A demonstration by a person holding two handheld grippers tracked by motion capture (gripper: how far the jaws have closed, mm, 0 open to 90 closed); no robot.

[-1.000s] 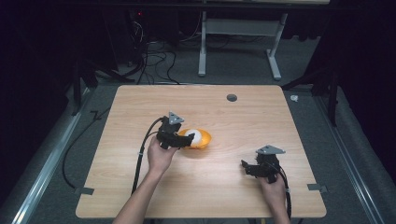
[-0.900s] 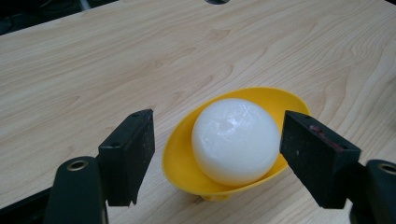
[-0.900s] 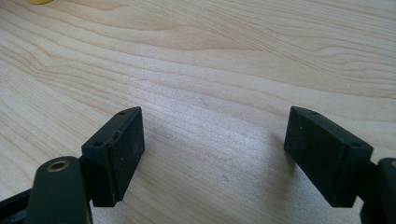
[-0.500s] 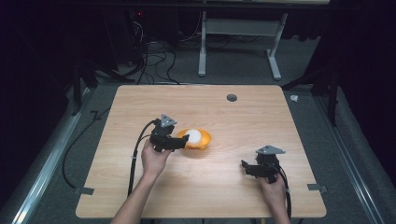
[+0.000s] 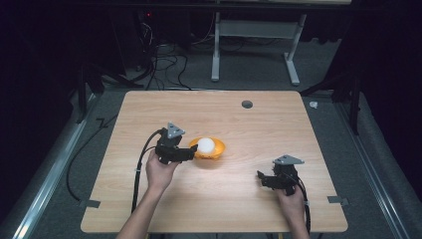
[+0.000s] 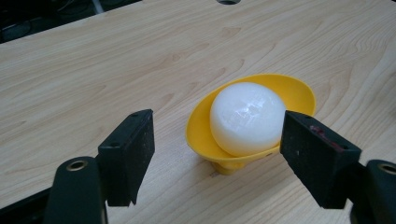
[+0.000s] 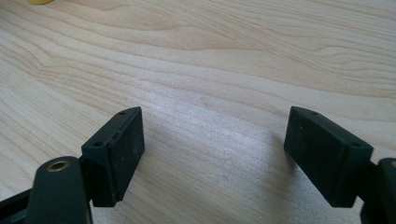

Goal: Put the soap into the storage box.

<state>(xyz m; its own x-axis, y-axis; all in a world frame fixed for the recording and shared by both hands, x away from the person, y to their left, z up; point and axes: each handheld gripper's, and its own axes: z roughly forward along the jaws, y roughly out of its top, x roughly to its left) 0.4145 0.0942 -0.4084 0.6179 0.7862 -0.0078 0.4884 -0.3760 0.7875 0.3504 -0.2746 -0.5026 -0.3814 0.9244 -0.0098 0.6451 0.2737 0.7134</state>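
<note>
White ball (image 6: 246, 117) in yellow bowl (image 6: 294, 91); left gripper (image 6: 217, 154) jaws apart, beside bowl; right gripper (image 7: 212, 154) agape, nothing held.

A light wood-grain counter (image 5: 149, 119) carries 1 yellow bowl (image 5: 217, 152) near its middle, a little toward the left edge, with 1 white ball (image 5: 206, 145) resting inside it; a round dark hole (image 5: 247, 104) sits near the far edge, right of centre

Black jaws, grey plates, black cables
</note>
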